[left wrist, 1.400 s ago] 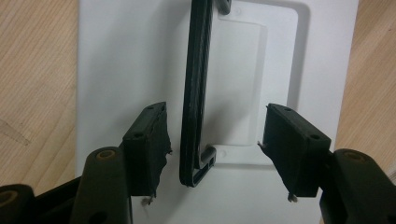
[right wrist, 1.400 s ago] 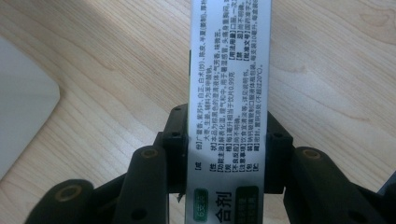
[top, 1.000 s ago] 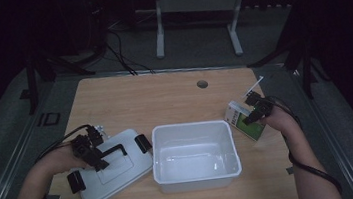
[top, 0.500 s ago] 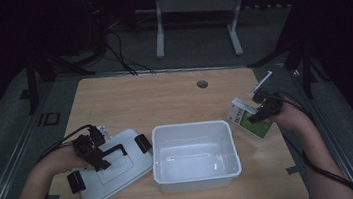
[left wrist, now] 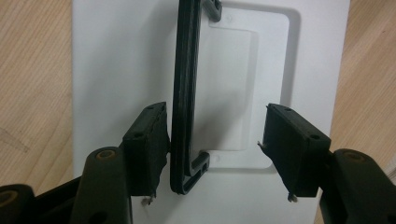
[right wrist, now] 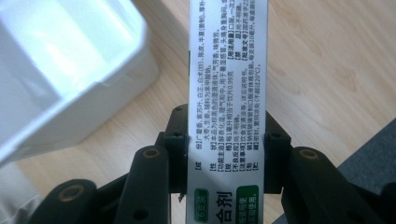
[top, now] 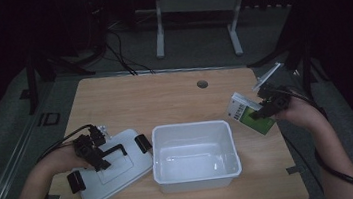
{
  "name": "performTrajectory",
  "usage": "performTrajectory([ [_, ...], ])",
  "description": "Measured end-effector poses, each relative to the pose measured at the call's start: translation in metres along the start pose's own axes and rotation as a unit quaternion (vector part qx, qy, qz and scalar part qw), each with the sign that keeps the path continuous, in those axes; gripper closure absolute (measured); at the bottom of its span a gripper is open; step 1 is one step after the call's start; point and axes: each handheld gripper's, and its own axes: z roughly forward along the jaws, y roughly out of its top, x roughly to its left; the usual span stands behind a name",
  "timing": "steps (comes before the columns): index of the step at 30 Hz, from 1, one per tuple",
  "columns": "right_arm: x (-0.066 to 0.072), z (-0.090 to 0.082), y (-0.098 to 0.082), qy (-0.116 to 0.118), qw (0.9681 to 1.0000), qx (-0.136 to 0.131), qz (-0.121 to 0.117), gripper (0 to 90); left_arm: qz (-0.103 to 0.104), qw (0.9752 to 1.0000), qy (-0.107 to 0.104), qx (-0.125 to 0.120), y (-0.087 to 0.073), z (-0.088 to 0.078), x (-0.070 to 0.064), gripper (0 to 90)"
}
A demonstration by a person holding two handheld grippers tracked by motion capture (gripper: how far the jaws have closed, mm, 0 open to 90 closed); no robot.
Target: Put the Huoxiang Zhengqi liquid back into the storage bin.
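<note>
Wooden table (top: 129, 102) with white tub (top: 195, 155) and white lid (top: 112, 167).

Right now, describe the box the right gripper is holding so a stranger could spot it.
Start at the white bin mid-table, then look just past its right rim. There the right gripper clamps a small carton, the only thing with green panels and printed text.

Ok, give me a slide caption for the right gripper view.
Right gripper shut on a white-and-green printed carton, held above the wooden table beside the white bin.
</note>
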Motion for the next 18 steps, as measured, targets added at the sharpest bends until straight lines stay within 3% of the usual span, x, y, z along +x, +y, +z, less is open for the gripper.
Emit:
performTrajectory([
  [11,0.036,-0.033,0.026,0.008,0.9968,-0.034,-0.071,63.9,0.002,1.0000,0.000,0.004,0.001,-0.001,-0.001,40.9],
  [18,0.067,-0.036,0.040,0.029,0.9909,-0.038,-0.126,63.9,0.005,1.0000,0.000,0.004,0.002,-0.001,-0.001,40.9],
])
